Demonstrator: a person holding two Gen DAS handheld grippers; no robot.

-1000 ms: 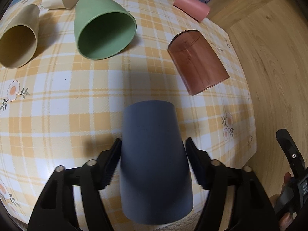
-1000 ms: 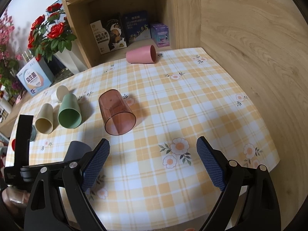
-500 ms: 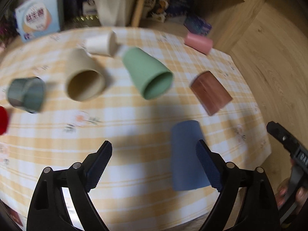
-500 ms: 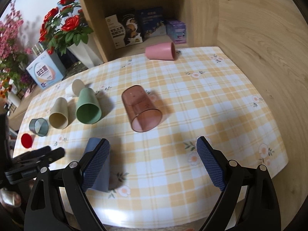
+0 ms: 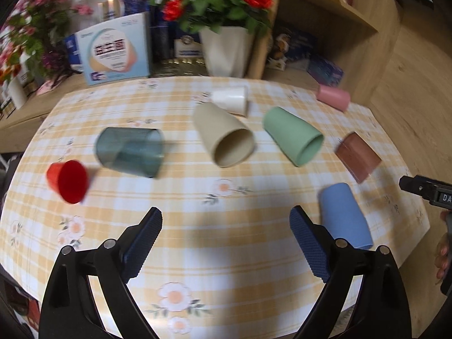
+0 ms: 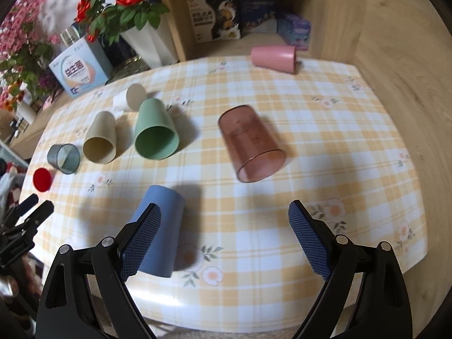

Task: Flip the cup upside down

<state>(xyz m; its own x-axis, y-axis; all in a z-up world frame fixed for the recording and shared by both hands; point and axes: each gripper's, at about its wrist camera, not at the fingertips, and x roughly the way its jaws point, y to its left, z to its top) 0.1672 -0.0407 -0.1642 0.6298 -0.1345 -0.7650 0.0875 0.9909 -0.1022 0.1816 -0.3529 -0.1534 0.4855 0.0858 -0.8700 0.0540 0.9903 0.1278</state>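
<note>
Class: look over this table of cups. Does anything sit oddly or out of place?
Nothing is spilled or broken. The blue cup stands upside down near the front edge. The other cups, such as the green cup and the brown transparent cup, appear tipped on their sides. Both tools are open, holding nothing.

Cup base-up near table front edge, apparently seven others behind it.

blue cup upside down, tongs spread
</note>
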